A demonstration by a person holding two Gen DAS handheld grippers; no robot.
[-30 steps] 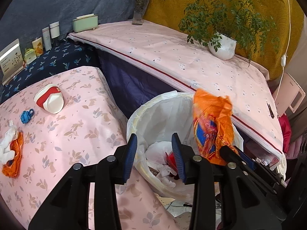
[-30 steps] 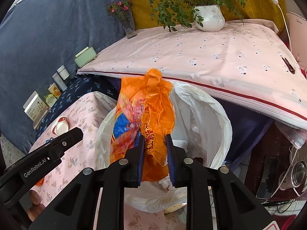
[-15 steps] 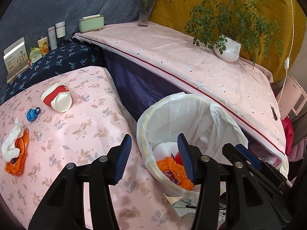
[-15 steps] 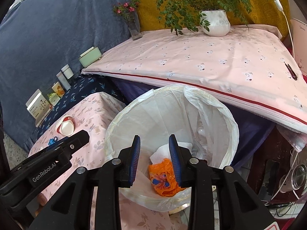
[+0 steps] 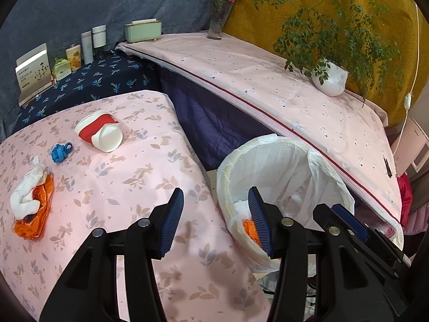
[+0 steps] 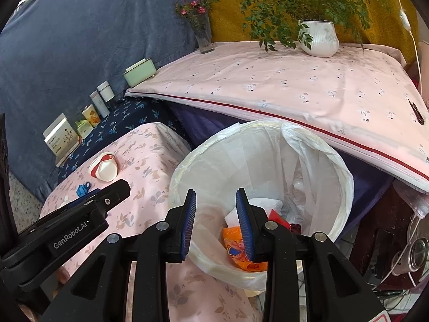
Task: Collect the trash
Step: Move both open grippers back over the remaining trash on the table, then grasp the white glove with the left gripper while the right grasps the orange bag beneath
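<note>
Nothing is being held by the left gripper (image 5: 215, 214), its ribbed blue pads parted. Nothing is being gripped by the half-parted right gripper (image 6: 215, 221); beneath it, the crinkled orange plastic wrapper (image 6: 237, 249) is lying inside the round white-lined bin (image 6: 316, 161).

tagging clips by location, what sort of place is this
Probably a home room, set up with cloth-draped tables. A potted plant and flower vase stand on one table, toiletry bottles on another, and a lined bin sits between them.
</note>
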